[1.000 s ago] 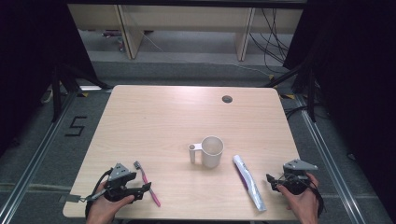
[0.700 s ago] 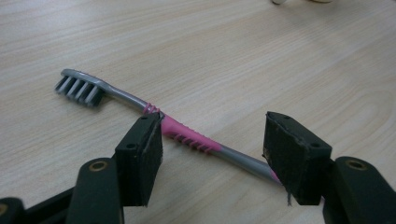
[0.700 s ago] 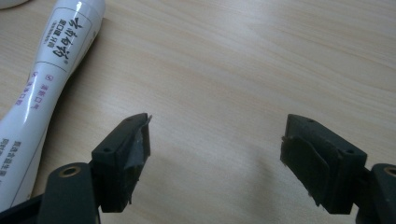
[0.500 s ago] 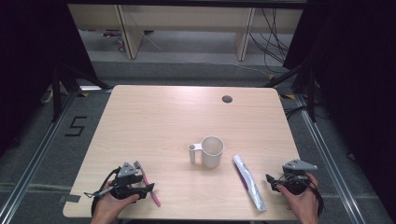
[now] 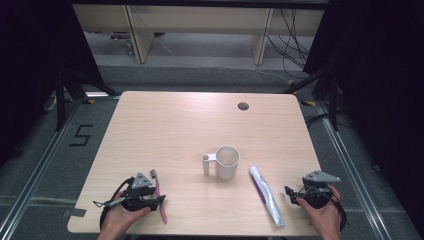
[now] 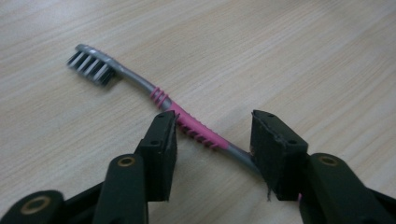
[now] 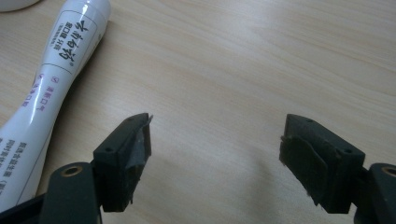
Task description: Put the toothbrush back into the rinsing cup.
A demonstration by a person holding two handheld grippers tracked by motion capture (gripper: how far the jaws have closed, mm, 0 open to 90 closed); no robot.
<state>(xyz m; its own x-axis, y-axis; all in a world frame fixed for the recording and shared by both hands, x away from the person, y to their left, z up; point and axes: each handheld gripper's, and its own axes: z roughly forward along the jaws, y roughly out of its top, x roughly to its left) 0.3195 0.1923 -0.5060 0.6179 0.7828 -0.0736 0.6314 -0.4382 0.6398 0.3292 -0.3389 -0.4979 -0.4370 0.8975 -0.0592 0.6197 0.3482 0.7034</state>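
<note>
left gripper closes in around a toothbrush

the left gripper [image 5: 159, 196] sits low at the near left corner of the table [image 5: 165, 130], with a pink and grey toothbrush [image 5: 159, 192] lying flat on the wood just beside the hand. in the left gripper view the toothbrush [image 6: 154, 91] runs slantwise between the 2 jaws, bristle head [image 6: 91, 63] well out past the tips and the pink ribbed grip passing through the gap. the jaws have just been closing with the handle between them; 1 pad looks to be touching the pink grip and the other meets the grey stem, but the pads do not press it from both sides, so the gripper [image 6: 212, 135] counts as not yet clamped.

the right gripper [image 5: 295, 192] rests at the near right corner, jaws spread wide over bare wood with nothing between them, as the right gripper view shows [image 7: 215, 140]. a white toothpaste tube [image 5: 266, 195] lies just to its left, apart from the jaws [image 7: 56, 79]. a white mug [image 5: 227, 162] stands upright near the middle of the table, its handle pointing toward the left side.
</note>
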